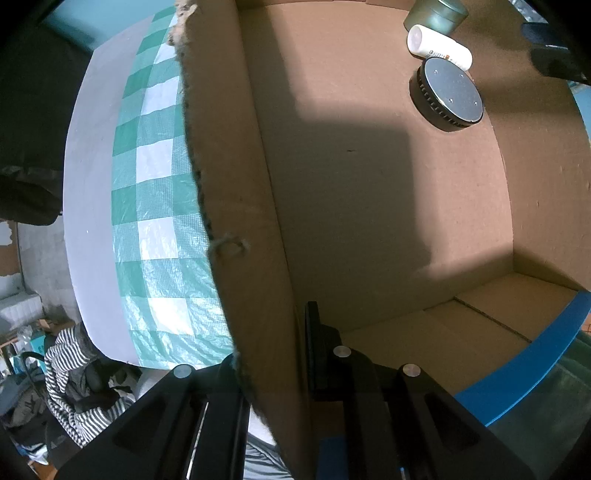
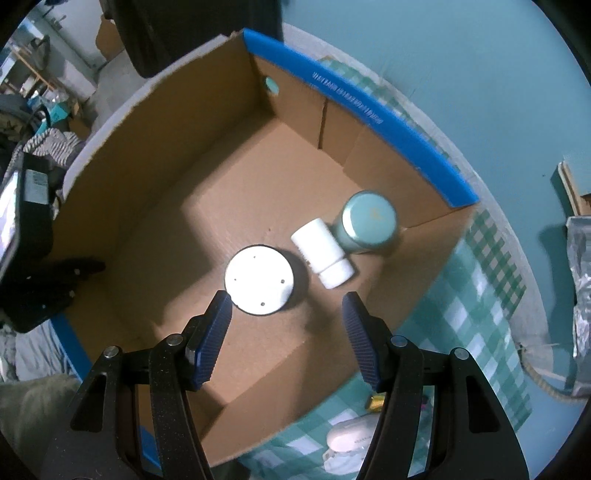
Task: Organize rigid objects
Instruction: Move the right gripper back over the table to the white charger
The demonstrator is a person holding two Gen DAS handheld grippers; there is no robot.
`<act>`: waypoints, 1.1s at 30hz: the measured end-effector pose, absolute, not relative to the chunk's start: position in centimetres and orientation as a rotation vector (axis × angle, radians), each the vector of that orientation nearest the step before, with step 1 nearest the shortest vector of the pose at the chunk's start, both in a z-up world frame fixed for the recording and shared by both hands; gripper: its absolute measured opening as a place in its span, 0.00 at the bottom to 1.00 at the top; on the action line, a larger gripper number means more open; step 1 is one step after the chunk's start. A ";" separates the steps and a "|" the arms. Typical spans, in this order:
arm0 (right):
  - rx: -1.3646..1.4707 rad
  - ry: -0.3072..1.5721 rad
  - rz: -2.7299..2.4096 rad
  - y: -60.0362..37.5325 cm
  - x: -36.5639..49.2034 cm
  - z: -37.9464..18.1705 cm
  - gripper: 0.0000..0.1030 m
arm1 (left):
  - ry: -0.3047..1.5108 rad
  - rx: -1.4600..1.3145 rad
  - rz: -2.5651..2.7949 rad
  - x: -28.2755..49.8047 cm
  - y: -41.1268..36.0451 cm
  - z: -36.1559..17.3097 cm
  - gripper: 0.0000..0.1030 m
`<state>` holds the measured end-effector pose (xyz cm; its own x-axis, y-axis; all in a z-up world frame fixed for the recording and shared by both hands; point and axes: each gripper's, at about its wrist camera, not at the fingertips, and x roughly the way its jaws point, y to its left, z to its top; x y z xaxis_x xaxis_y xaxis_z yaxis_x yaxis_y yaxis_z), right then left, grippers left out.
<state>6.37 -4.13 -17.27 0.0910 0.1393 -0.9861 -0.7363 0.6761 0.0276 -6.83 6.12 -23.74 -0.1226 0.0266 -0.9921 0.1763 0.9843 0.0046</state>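
Observation:
An open cardboard box (image 2: 155, 155) with blue outer faces stands on a green checked cloth. On its floor lie a round black disc with a pale metal face (image 2: 258, 278), a white bottle on its side (image 2: 321, 251) and an upright teal tin (image 2: 369, 221), close together. My right gripper (image 2: 287, 301) hangs open above the disc, its blue pads holding nothing. My left gripper (image 1: 273, 350) is shut on the box's wall (image 1: 236, 206), one finger inside and one outside. The left wrist view has the disc (image 1: 448, 94), the bottle (image 1: 439, 46) and the tin (image 1: 436, 13) at the far end.
On the checked cloth (image 2: 476, 325) outside the box lie a white rounded object (image 2: 347, 435) and a small yellow item (image 2: 376, 402). A foil-wrapped thing (image 2: 580, 277) and a cord (image 2: 535, 373) are at the right. Clothes and clutter cover the floor (image 1: 70, 369) beyond the table's edge.

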 end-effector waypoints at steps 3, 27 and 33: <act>-0.533 1.322 0.689 -5.6 6.4 -16.3 0.61 | 1.693 0.150 -0.127 -6.9 6.3 -23.8 0.08; -0.222 1.487 0.212 -25.9 8.5 -17.2 0.66 | 1.702 0.152 -0.124 -7.1 6.6 -23.8 0.08; -0.166 1.559 0.125 -28.9 8.7 -20.2 0.66 | 1.706 0.152 -0.125 -7.2 6.6 -23.8 0.08</act>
<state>8.69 -28.90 -20.19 0.0089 -0.0253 -0.9996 -0.1846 0.9825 -0.0265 -7.16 6.57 -23.82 -0.1370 0.0288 -0.9902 0.1724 0.9850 0.0048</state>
